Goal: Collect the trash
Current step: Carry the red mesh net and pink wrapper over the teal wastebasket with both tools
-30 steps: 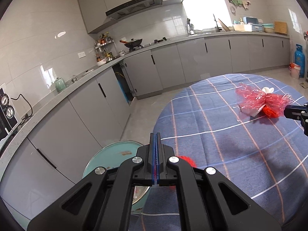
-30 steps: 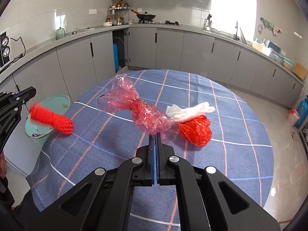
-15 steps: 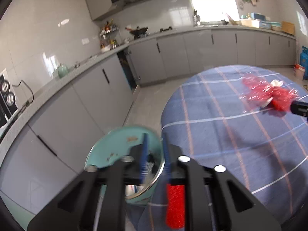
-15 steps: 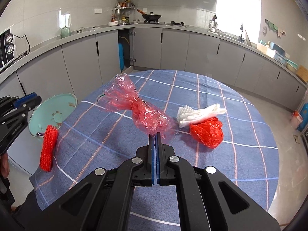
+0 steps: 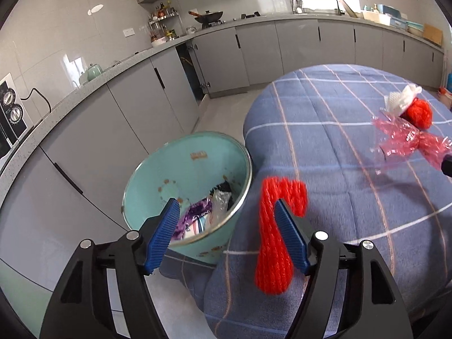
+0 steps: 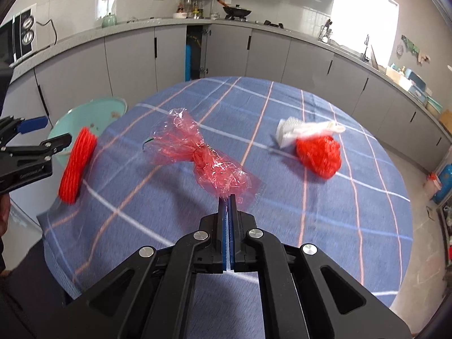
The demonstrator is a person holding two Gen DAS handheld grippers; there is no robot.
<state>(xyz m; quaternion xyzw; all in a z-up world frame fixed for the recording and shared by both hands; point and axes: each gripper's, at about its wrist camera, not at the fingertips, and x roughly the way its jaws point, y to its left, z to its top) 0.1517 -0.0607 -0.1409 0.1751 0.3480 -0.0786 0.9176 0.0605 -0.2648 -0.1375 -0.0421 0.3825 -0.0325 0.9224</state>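
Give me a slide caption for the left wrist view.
Open left gripper lets red foam net hang off one finger beside the teal trash bin.

Looking down along the left tool (image 5: 226, 217) from the bottom of the frame, blue ribbed pads (image 5: 165, 230) standing wide apart after just opening. Hanging against the inner face of the right-hand pad, a red foam net sleeve (image 5: 272, 240), bent over at its top and blurred, not pinched from both sides. Sitting below the left pad, left of centre, a pale green bin (image 5: 195, 152) on the floor, holding crumpled wrappers (image 5: 203, 212). Filling the right half, a round desk (image 5: 325, 113) under a blue checked cloth. Lying at the right edge, a red cellophane wrapper (image 5: 406, 138), with a red net ball (image 5: 419, 113) and white foam netting (image 5: 401, 99) just above it, touching each other.
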